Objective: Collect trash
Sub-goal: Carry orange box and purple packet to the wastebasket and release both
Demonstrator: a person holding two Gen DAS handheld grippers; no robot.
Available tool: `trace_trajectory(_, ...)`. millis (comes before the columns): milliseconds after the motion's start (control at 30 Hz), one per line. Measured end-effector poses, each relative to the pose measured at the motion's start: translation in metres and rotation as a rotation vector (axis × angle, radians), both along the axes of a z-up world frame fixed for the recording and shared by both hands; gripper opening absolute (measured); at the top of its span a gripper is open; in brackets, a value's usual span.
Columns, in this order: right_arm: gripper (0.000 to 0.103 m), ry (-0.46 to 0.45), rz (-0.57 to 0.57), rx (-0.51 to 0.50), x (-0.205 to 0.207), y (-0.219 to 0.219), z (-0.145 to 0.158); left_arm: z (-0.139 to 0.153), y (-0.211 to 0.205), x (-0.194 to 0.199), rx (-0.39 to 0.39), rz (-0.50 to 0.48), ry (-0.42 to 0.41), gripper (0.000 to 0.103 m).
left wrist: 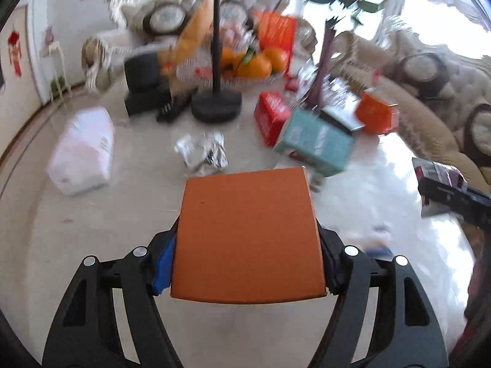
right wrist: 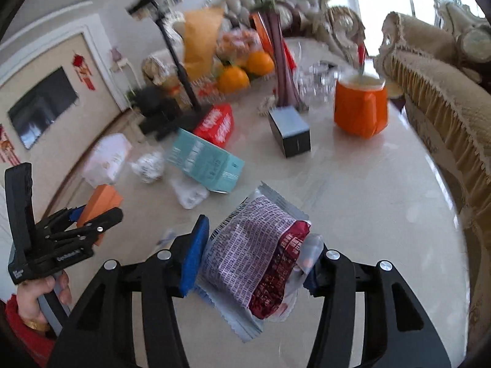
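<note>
My left gripper is clamped on an orange box: stiff, light, held by its sides above the desk. My right gripper pinches a snack wrapper: soft, slippery, likely to slip. The desk is glossy and cluttered; a sofa stands beside it.

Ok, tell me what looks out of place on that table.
The teal box is tipped askew, leaning on the red box rather than lying flat. A crumpled foil wrapper and a clear plastic scrap lie loose beside it. The rest, oranges and vase, stands upright.
</note>
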State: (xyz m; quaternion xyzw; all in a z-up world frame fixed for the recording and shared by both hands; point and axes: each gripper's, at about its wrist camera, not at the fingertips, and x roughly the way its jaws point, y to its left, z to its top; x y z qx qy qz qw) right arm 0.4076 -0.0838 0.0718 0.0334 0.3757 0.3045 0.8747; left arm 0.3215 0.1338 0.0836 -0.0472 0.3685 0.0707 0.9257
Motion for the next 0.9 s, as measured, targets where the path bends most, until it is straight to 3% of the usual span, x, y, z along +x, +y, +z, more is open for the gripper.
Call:
trace_trajectory(167, 0.051, -0.034, 0.067, 0.061, -0.087, -0.029, 0.003, 0.02, -0.02, -0.082, 0.022, -0.104, -0.052, 0.071)
trace_trajectory(333, 0.051, 0.008, 0.118, 0.107, -0.178, -0.055, -0.013, 0.013, -0.055, -0.19, -0.035, -0.201, -0.055, 0.071)
trace_trajectory(533, 0.051, 0.123, 0.192, 0.103, -0.278, -0.069, -0.03, -0.024, -0.105, -0.296, -0.16, -0.293, 0.061, 0.071)
trace_trajectory(667, 0.051, 0.229, 0.227, 0.08, -0.317, -0.067, -0.056, -0.069, -0.133, -0.324, -0.176, -0.327, 0.182, 0.071)
trace_trajectory(900, 0.051, 0.396, 0.194, -0.11, -0.319, -0.048, -0.155, -0.17, -0.155, -0.312, -0.129, -0.317, 0.361, 0.071)
